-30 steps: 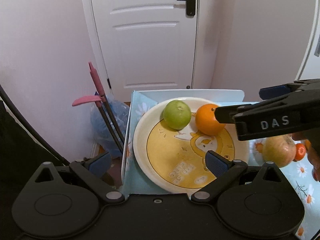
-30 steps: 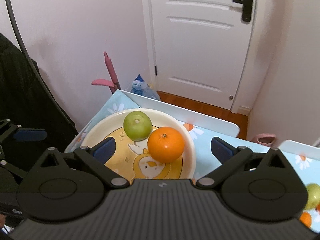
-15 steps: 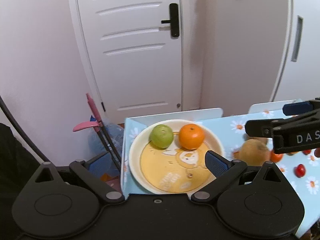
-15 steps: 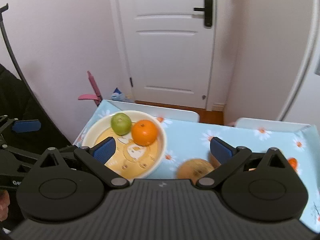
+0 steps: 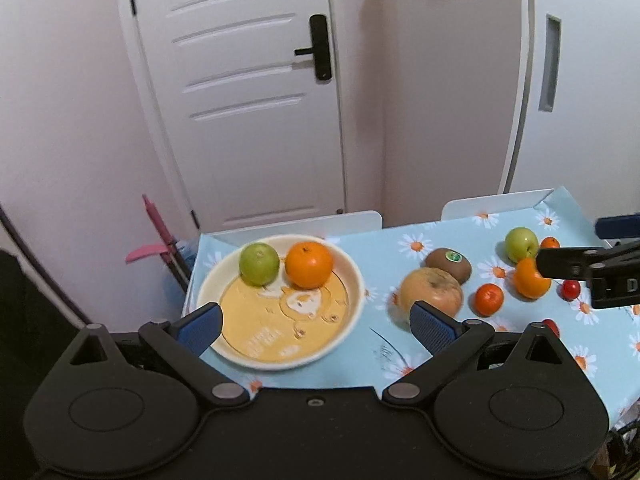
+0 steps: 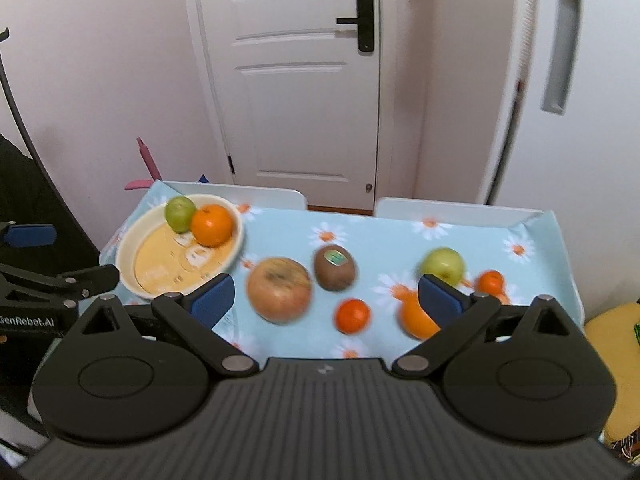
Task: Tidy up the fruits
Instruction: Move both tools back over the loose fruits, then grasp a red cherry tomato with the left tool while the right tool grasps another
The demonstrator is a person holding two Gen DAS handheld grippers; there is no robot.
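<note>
**Loose fruit near the bench edge as both tools pull back**

The yellow plate (image 5: 352,280) sits at the left end of the bench (image 5: 400,236) and already holds a green apple (image 5: 259,263) touching an orange (image 5: 309,264). The rest lies loose on the daisy cloth: a large russet apple (image 6: 279,289), a kiwi with a sticker (image 6: 334,267), a small tangerine (image 6: 352,315), a second green apple (image 6: 443,265), a bigger orange (image 6: 416,318) partly hidden behind the right finger, and cherry tomatoes (image 5: 571,289) near the right edge.

The left hand-held gripper (image 5: 316,322) is released, its jaws wide apart and empty above the plate's near rim. The right hand-held gripper (image 6: 326,294) is likewise spread and holds nothing.

The risks, as I judge them: round fruit can roll when nudged by a finger, and the tomatoes and far tangerine (image 6: 490,281) lie close to the edge. The russet apple is wide, so a shallow pinch may slip. The plate overhangs near the corner; a knock there could tip it.

Compared with a second ago, both cameras sit much farther back and higher: the plate filled the view then, while the whole spread of fruit now shows. The right tool, then over the orange, is now off to the right.
</note>
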